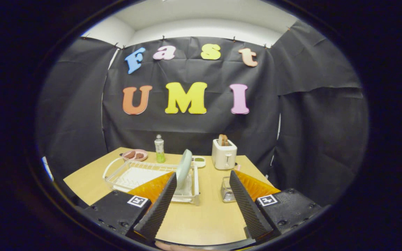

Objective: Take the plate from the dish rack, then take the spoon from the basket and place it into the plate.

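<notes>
While gripper (202, 176) gapes, plate (184, 168) (upright) sits racked.

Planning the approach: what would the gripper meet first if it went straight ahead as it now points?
Probably nothing soon. The open gripper points at bare table between the dish rack, holding the plate, and the basket; farther on stand a small dish and toaster. Depth is unclear.

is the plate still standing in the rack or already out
Still in: the plate stands upright on edge in the dish rack, beyond the open gripper, whose fingers hold nothing.
</notes>
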`<state>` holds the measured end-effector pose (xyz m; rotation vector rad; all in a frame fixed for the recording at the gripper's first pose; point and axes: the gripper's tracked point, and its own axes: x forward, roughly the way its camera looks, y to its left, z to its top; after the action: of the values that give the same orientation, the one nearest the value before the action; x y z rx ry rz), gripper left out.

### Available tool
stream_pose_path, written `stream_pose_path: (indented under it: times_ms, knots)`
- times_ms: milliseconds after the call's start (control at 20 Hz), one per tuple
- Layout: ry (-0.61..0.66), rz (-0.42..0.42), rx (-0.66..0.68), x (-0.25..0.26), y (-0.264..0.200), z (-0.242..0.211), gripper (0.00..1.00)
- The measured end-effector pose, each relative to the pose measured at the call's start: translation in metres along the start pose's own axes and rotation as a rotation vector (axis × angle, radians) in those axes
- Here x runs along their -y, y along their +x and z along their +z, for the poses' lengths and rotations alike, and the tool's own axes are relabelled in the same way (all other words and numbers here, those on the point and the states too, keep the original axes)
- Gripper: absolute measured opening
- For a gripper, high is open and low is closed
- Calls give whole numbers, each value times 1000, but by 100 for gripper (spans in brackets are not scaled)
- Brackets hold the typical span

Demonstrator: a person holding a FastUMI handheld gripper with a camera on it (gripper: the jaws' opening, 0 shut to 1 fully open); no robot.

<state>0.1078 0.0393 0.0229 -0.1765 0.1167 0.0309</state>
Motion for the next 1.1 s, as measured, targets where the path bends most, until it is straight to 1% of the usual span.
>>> stream_pose_path:
  times_ms: [50,150,250,400,500,600,700,750,800,850,900,950,1000,1100]
  knots:
    - [-32,-1,-16,-1,19,7,95]
    - [-40,-10,-42,-3,51,21,90]
    - [-36,7,-113,-10,87,24,90]
    - [-72,-5,-213,-13,135,27,90]
    - [-93,20,-294,-24,165,23,90]
    - [-87,28,-381,-30,193,15,91]
    - [-113,-13,-479,-32,212,9,91]
    - [-139,-39,-528,-30,223,6,86]
    - [-154,-39,-572,-32,232,5,86]
    - [-163,-38,-614,-37,239,6,83]
    - [-166,-68,-639,-34,245,10,82]
    - [-171,-94,-666,-31,249,13,78]
    - [-181,-100,-690,-31,253,15,75]
    - [-192,-119,-739,-34,257,15,65]
